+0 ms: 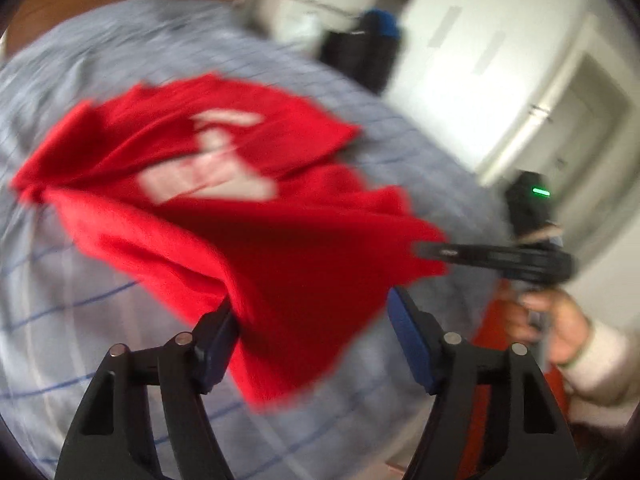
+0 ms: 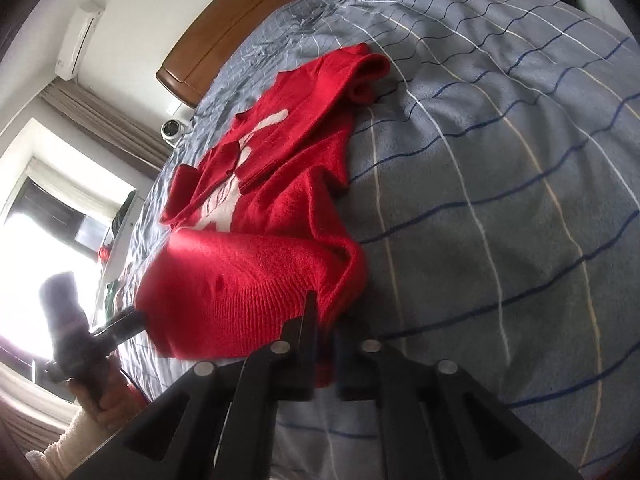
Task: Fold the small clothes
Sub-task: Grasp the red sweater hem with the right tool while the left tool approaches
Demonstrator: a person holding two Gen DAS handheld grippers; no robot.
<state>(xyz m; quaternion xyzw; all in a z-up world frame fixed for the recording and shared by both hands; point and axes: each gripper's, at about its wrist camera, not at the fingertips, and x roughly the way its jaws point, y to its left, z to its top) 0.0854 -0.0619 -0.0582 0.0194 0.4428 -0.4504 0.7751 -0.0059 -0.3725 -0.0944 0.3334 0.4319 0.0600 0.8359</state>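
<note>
A small red knit sweater [image 1: 224, 184] with a white pattern lies on the grey checked bedspread [image 1: 80, 320]; its near hem is lifted. In the blurred left wrist view my left gripper [image 1: 316, 320] has its fingers apart, and the hem [image 1: 288, 304] hangs against the left finger [image 1: 218, 340]. The right gripper [image 1: 432, 250] reaches in from the right, shut on the hem's other corner. In the right wrist view my right gripper [image 2: 326, 344] pinches the red hem [image 2: 256, 280]. The left gripper [image 2: 128, 322] touches the hem's left corner.
A wooden headboard [image 2: 240, 28] stands at the bed's far end. A window [image 2: 44, 216] with curtains and an air conditioner [image 2: 78, 36] are on the left. A white wall, a door [image 1: 580, 120] and dark hanging clothes [image 1: 360, 56] lie beyond the bed.
</note>
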